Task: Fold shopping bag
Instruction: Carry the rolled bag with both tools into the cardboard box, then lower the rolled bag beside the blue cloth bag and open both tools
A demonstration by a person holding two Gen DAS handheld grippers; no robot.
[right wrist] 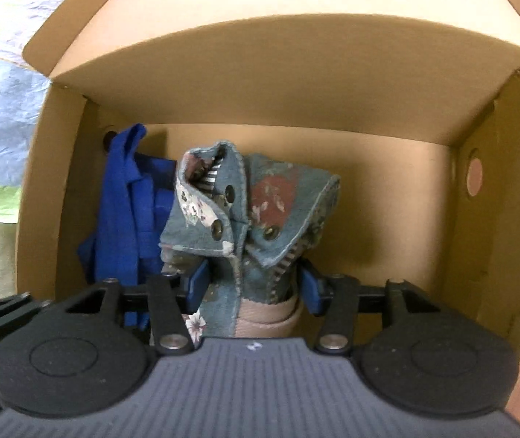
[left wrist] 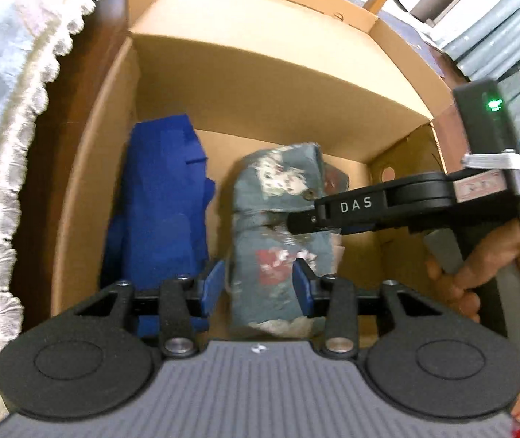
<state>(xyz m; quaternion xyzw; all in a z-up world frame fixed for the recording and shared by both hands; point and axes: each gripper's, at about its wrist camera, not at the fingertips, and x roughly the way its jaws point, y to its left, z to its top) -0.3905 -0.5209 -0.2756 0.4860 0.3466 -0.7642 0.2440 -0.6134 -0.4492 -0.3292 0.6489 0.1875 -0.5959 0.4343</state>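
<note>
Inside cardboard box (left wrist: 296, 73), floral bag (left wrist: 278, 226), blue bag (left wrist: 161, 200)

Our right tongs (right wrist: 254, 286) clamp the folded floral bag (right wrist: 245, 211) inside the cardboard box (right wrist: 296, 84), beside a blue bag (right wrist: 125, 215).

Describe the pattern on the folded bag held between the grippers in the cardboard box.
Grey-blue floral print with red and white patches on the folded bag, striped lining inside; clearest in the right wrist view.
</note>
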